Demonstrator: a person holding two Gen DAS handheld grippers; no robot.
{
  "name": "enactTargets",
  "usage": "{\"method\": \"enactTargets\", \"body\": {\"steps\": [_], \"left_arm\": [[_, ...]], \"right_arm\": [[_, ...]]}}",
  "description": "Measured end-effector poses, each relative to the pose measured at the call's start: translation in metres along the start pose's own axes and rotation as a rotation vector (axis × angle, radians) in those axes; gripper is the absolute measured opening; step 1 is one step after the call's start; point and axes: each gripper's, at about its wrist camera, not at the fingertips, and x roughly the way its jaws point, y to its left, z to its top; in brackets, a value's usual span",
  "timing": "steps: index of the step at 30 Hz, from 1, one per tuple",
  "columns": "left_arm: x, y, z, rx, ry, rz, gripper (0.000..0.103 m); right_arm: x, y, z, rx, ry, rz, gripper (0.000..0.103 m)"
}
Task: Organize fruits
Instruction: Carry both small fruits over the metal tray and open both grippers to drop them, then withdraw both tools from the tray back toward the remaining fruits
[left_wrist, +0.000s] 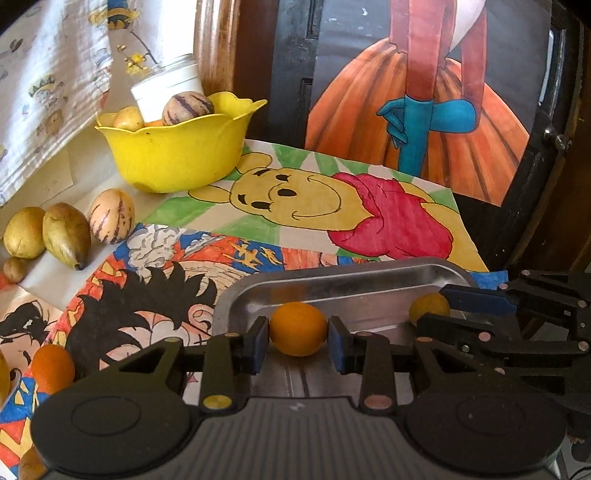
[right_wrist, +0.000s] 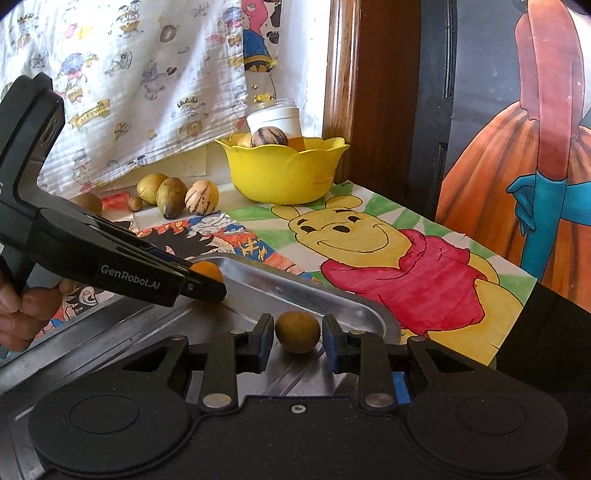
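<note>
The orange fruit sits on the metal tray, between the blue pads of my left hand-held gripper. The pads stand just beside its skin with thin gaps on both sides, so that gripper is released. In my right hand-held gripper a small brownish-yellow fruit also rests on the tray, a clear gap on each side of it; this one is let go too.

The left wrist view shows my right hand-held gripper reaching in from the right edge, its fingers partly covering the yellowish fruit. The right wrist view shows the left tool from the side, its fingers hiding most of the orange fruit, and my hand on its grip.

Only the left view shows another orange fruit lying on the coloured drawings near the lower left. Farther back stands a yellow bowl holding a striped fruit, with a white jar behind it. Left of the bowl, three larger fruits lie together on the tabletop beneath a printed cloth.
</note>
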Motion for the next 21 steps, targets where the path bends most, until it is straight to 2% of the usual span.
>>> {"method": "enactTargets", "body": {"steps": [11, 21], "left_arm": [[-0.034, 0.007, -0.003, -0.082, -0.072, 0.001, 0.069], [-0.098, 0.009, -0.025, -0.136, -0.165, 0.037, 0.101]], "right_arm": [[-0.029, 0.006, 0.001, 0.029, -0.035, -0.014, 0.054], [-0.082, 0.029, 0.001, 0.07, -0.096, 0.003, 0.085]]}}
